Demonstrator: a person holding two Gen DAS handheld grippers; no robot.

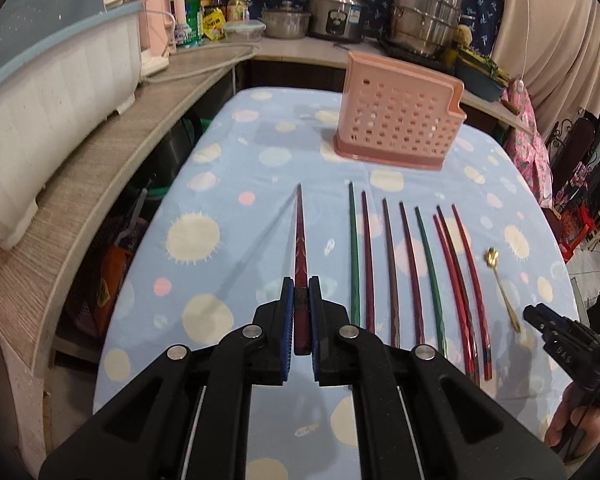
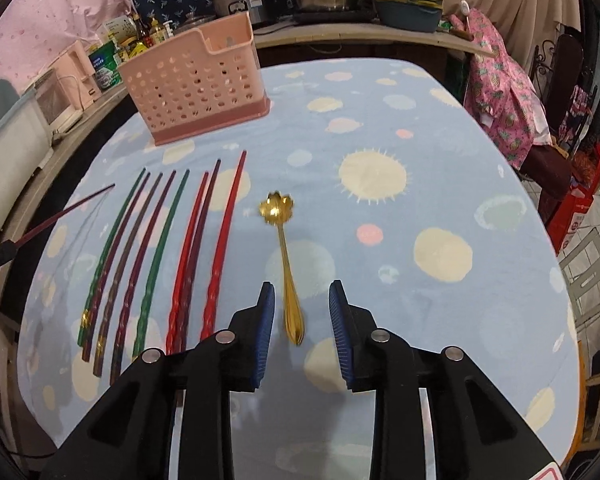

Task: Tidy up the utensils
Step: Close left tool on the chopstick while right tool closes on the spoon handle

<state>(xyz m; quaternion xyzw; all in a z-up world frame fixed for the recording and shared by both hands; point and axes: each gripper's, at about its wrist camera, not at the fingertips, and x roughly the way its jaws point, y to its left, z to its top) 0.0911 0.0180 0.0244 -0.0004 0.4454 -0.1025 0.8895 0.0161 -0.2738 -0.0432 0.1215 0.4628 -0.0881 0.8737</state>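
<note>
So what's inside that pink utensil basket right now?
Nothing shows above the rim of the pink basket, and light passes through its holes. Its floor is hidden behind the wall, so something small lying flat cannot be ruled out.

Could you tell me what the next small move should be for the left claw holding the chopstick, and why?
Probably carry it forward and over the pink utensil basket. The left claw is shut on a dark red chopstick, its tip raised off the tablecloth, and the basket stands upright and looks empty.
</note>
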